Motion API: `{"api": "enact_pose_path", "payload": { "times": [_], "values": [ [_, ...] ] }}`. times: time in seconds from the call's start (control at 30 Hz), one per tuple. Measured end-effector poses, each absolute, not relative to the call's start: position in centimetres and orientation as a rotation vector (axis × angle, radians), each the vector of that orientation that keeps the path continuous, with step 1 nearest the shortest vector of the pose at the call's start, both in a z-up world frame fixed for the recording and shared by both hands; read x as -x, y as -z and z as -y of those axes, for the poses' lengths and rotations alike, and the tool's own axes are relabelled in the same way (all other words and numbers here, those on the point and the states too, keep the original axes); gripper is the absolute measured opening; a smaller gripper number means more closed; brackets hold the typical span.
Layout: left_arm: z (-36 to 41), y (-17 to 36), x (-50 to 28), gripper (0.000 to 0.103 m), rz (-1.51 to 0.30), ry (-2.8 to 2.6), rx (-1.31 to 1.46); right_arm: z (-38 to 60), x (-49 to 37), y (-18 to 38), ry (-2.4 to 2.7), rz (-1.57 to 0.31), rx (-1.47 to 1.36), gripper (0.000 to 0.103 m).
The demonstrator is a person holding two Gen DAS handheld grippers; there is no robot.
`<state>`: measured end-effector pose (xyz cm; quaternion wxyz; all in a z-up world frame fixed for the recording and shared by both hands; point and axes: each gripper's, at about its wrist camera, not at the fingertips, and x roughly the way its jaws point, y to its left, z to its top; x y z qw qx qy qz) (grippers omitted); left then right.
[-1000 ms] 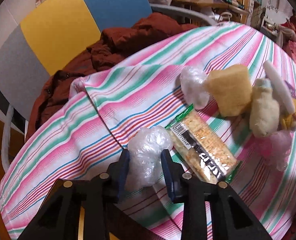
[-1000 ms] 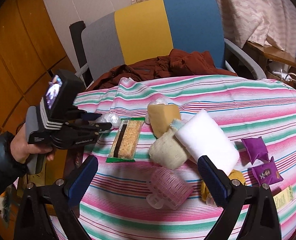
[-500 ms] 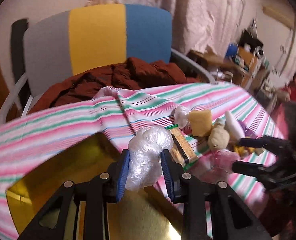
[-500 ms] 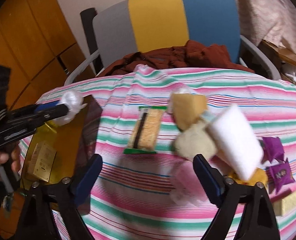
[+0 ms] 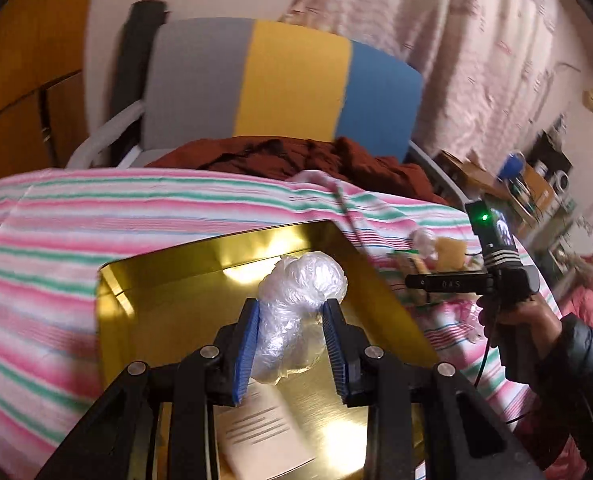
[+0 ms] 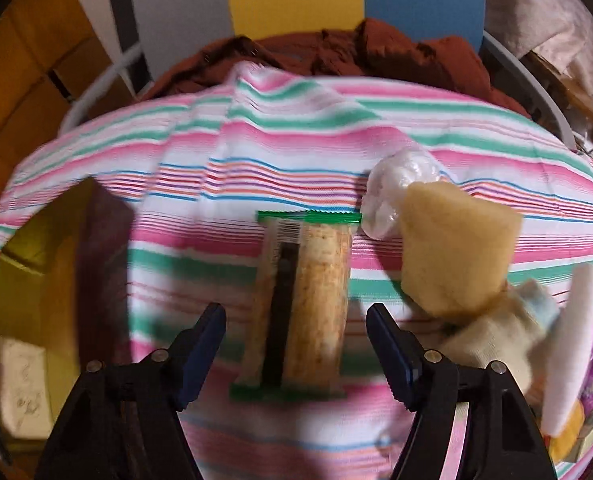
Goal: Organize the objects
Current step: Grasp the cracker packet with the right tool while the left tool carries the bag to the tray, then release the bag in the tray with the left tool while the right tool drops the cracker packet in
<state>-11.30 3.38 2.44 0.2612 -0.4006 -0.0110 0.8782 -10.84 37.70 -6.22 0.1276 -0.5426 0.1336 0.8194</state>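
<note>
Left tool (image 5: 292,344) pinched plastic wad (image 5: 296,300) above gold tray (image 5: 144,300) for drop-off; right tool (image 6: 296,344) spread wide, straddling cracker pack (image 6: 308,300).

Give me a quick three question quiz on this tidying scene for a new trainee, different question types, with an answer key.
1. True or false: the left gripper is shut on a crumpled clear plastic bag.
2. Multiple choice: the right gripper is open around which item? A) yellow sponge B) cracker packet C) purple sachet
3. Fill in: the left gripper holds its load above the open ____ tin.

Key:
1. True
2. B, the cracker packet, lying on the striped cloth
3. gold
</note>
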Motion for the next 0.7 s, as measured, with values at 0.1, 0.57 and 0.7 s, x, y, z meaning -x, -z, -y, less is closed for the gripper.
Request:
{"api": "enact_pose_path", "payload": {
  "times": [0.1,0.57,0.7],
  "values": [
    [-0.9,-1.9,11.4,0.032,0.069,-2.425,1.101,-37.3,11.1,6.7,-2.381,-0.325,1.592,0.046],
    [4.2,0.9,14.7,0.037,0.147,-2.582,1.238,-31.6,7.3,-1.6,-2.671,-0.297,1.376,0.046],
    [5.2,0.7,14.5,0.048,0.194,-2.620,1.248,-27.3,8.2,-2.4,-2.767,-0.274,1.417,0.046]
  ]
}}
